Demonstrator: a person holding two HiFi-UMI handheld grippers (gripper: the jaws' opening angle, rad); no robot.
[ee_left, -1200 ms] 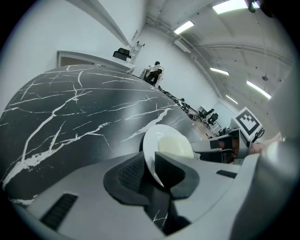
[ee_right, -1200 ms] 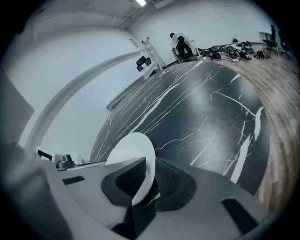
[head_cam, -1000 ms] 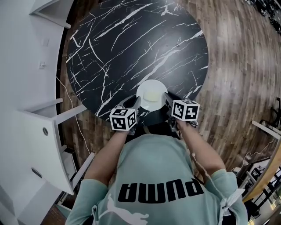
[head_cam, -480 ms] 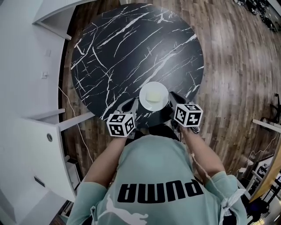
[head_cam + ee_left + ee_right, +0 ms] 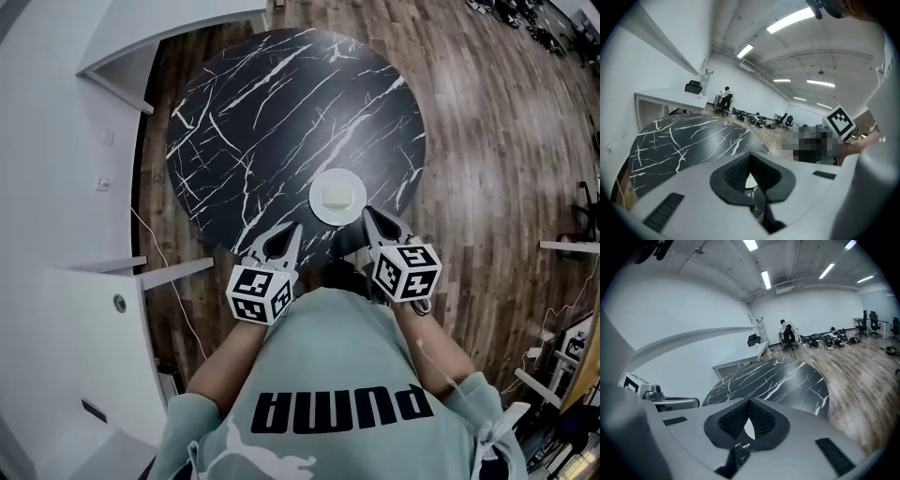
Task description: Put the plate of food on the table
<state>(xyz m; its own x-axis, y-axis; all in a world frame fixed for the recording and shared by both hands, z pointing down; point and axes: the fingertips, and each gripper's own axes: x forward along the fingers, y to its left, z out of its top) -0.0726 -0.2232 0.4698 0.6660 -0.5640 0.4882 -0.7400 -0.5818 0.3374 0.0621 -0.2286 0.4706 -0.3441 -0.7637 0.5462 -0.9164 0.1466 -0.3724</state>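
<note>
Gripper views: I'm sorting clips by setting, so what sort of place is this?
Probably a large open lab or office hall: strip ceiling lights, office chairs and gear on the wood floor, and one round black marble table.

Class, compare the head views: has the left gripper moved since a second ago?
Yes. The left gripper has pulled back from the table. Its marker cube, then overlapping the near edge, now lies outside it, and its tips stand apart from the plate.
</note>
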